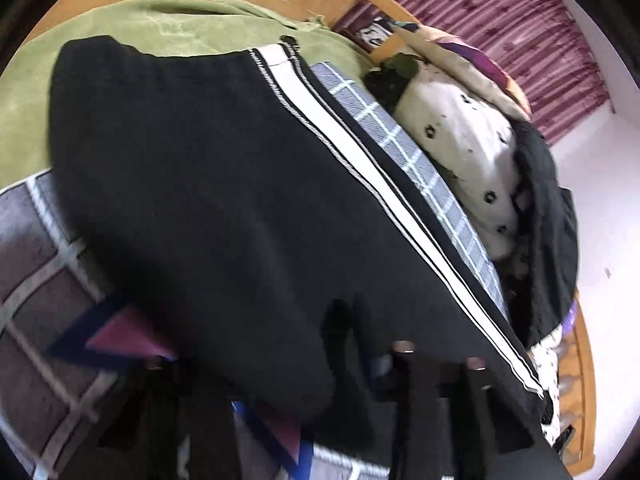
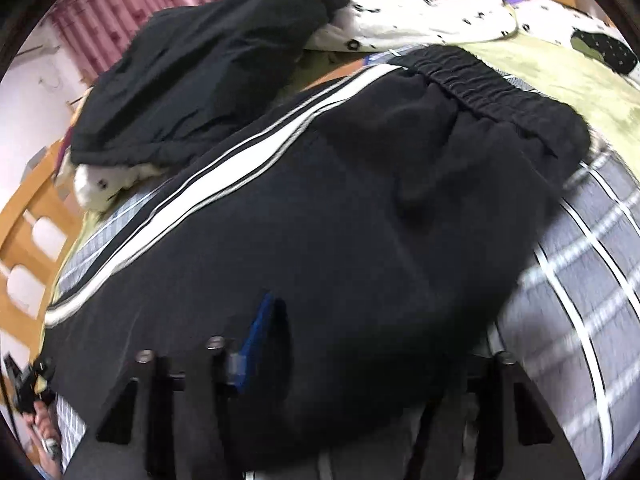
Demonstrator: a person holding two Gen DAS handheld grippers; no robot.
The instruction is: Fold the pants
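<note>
1 pr black track pants (image 1: 208, 184) w/ white side stripe (image 1: 360, 160), 1 per visible side, and elastic waistband (image 2: 472, 80). 2 grippers, 1 per hand. 1 black jacket (image 2: 208, 80) heaped at 10 o'clock in right view. 1 white quilt w/ black print (image 1: 456, 136). 1 green blanket (image 1: 132, 40). 1 grey checked sheet (image 2: 592, 280).

Pants lie flat across the bed, filling both views. Left gripper (image 1: 248, 364): fingers blurred, one blue-and-magenta pad (image 1: 124, 340) at 8 o'clock shows beside the fabric edge, cloth draped over the rest; can't tell if clamped or apart. Right gripper (image 2: 360, 360): blue finger (image 2: 256, 340) at 6 o'clock sits against a dark fold of pants, other finger hidden by cloth; state can't tell.

Bed: checked sheet under pants, green blanket beyond waistband toward 12–2 o'clock in right view. Orange wooden bed frame (image 2: 28, 240) at 9 o'clock. Pink-maroon curtain (image 1: 500, 20) at 1 o'clock in left view, white wall (image 1: 600, 220) at 3.
</note>
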